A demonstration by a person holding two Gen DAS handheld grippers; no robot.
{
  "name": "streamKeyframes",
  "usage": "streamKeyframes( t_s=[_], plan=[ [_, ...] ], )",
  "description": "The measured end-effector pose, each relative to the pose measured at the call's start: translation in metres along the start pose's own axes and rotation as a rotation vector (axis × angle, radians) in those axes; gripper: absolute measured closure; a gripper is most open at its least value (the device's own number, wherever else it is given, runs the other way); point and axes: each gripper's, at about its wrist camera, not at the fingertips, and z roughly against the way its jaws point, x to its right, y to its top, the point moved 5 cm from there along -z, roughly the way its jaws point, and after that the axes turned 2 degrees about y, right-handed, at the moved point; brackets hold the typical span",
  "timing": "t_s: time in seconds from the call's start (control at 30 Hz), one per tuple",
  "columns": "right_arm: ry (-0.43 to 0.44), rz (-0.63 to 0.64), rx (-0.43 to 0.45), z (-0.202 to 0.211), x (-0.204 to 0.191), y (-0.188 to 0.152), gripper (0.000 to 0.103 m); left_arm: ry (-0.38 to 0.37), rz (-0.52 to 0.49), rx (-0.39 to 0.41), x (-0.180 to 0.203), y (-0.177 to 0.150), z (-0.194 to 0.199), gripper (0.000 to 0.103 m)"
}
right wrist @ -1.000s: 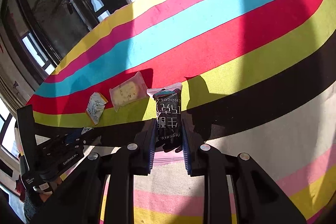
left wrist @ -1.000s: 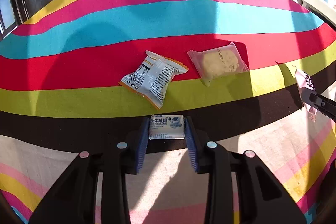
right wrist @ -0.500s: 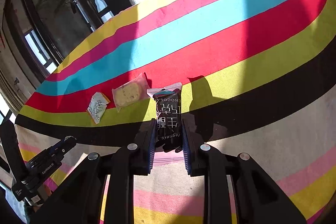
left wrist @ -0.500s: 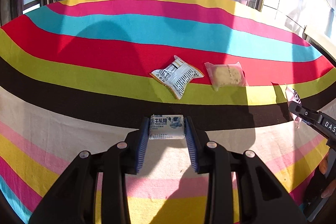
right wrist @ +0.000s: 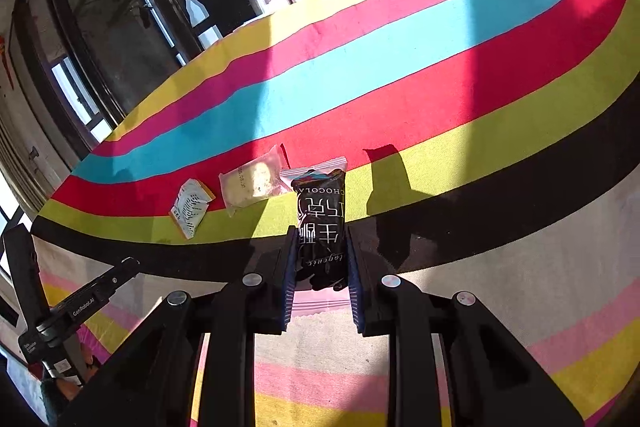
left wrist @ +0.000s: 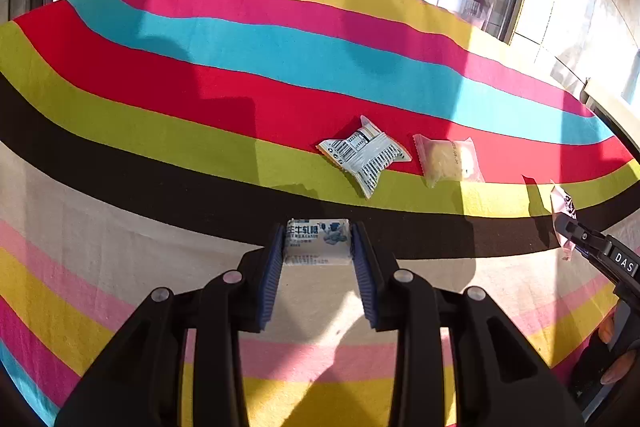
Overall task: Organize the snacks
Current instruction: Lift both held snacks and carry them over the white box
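My left gripper is shut on a small white-and-blue candy packet, held above the striped cloth. My right gripper is shut on a black chocolate bar wrapper with a pink end. A white barcode snack packet and a clear pouch with a pale biscuit lie side by side on the red and green stripes, ahead of the left gripper and to its right. Both also show in the right wrist view, the white packet and the biscuit pouch, left of the chocolate bar.
A striped cloth covers the table. Dark window frames stand behind its far edge. The right gripper's tip shows at the right edge of the left wrist view; the left gripper's body shows at lower left in the right wrist view.
The left gripper has drawn back and swung left with the candy packet, so the two lying packets look smaller and further right. The right gripper has held nearly still with the chocolate bar.
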Motion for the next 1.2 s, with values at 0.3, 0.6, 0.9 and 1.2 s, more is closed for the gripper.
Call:
streamKeyframes(
  t_s=[0.3,0.6,0.9,1.2],
  plan=[
    [0.163,0.017,-0.021,0.037,-0.056,-0.002,0.080,0.003,0.024,0.034,-0.005,0.005,0.010,0.069],
    [0.288,0.100,0.017,0.094,-0.098,-0.025,0.080,-0.038,0.053,0.121,-0.004,0.011,0.064,0.069],
    [0.347,0.127,-0.059,0.096,-0.110,-0.066,0.080,-0.008,-0.015,0.154,-0.013,-0.029,0.127,0.069],
    [0.424,0.251,-0.199,0.082,-0.161,-0.127,0.080,0.066,0.009,0.118,-0.061,-0.092,0.174,0.068]
  ],
)
